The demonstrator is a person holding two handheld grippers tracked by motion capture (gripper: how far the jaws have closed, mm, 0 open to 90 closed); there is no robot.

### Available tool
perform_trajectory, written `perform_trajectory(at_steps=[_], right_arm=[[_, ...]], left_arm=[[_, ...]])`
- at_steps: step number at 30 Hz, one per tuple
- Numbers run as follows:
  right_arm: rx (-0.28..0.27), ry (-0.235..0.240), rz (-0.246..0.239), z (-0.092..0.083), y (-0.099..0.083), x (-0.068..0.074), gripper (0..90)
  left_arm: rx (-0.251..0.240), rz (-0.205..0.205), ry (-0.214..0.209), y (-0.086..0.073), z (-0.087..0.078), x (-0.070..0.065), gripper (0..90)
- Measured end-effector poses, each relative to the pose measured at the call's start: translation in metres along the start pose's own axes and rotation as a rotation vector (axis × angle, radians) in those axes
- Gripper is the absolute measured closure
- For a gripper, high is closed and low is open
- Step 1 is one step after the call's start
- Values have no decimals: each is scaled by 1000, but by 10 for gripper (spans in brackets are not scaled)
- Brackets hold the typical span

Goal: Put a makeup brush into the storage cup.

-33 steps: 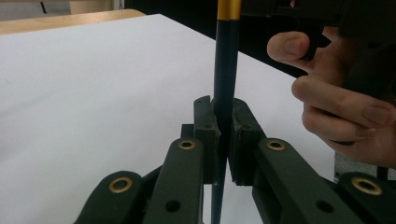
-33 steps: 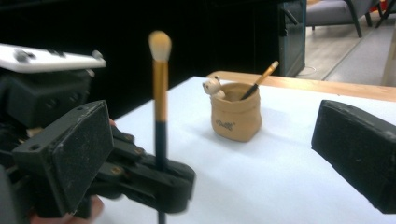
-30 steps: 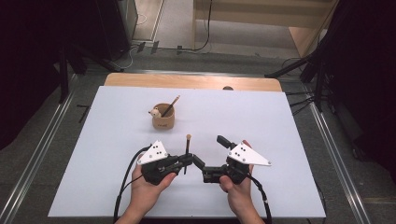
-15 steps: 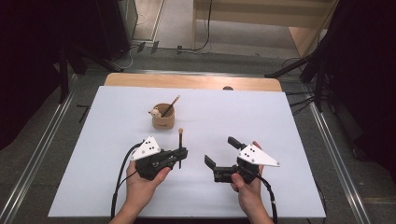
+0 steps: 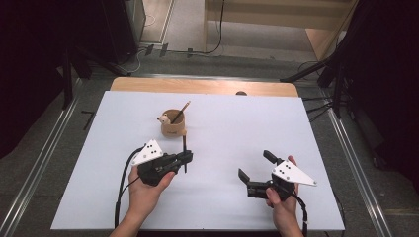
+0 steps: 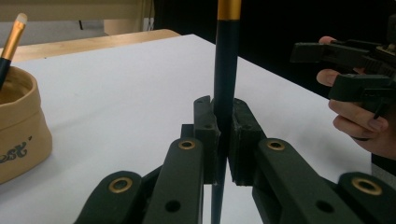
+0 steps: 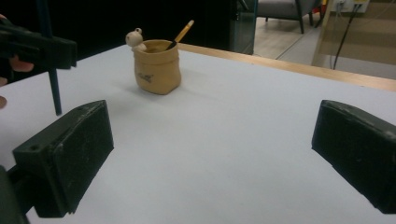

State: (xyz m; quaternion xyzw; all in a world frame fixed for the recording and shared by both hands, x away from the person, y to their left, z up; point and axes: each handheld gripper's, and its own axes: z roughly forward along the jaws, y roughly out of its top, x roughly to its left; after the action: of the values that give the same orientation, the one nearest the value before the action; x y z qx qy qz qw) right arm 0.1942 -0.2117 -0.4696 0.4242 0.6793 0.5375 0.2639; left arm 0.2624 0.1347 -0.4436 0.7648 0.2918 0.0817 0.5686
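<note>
Black-handled brush, light, stiff, slender: we clamp it mid-shaft in left tool; right tool gapes empty.

A white table with a wooden far edge.

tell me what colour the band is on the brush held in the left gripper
Gold, above a dark handle on the brush clamped in the left gripper; clearest in the left gripper view.
</note>
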Motion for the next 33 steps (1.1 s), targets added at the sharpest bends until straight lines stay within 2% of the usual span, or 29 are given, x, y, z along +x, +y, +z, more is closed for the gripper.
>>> perform_trajectory(at_steps=[15,21,26,33], right_arm=[[9,-99,8,-32,-18,-34,0],[21,-115,2,-41,-25,-43,0],[34,-114,-38,-48,-33,-46,0],[32,-136,-25,-57,-39,-56,0]], left_arm=[[-22,-14,44,3,-2,15,843],[-28,-10,62,4,-3,19,843],[-33,2,89,5,-3,23,843],[-43,8,117,9,-3,28,843]])
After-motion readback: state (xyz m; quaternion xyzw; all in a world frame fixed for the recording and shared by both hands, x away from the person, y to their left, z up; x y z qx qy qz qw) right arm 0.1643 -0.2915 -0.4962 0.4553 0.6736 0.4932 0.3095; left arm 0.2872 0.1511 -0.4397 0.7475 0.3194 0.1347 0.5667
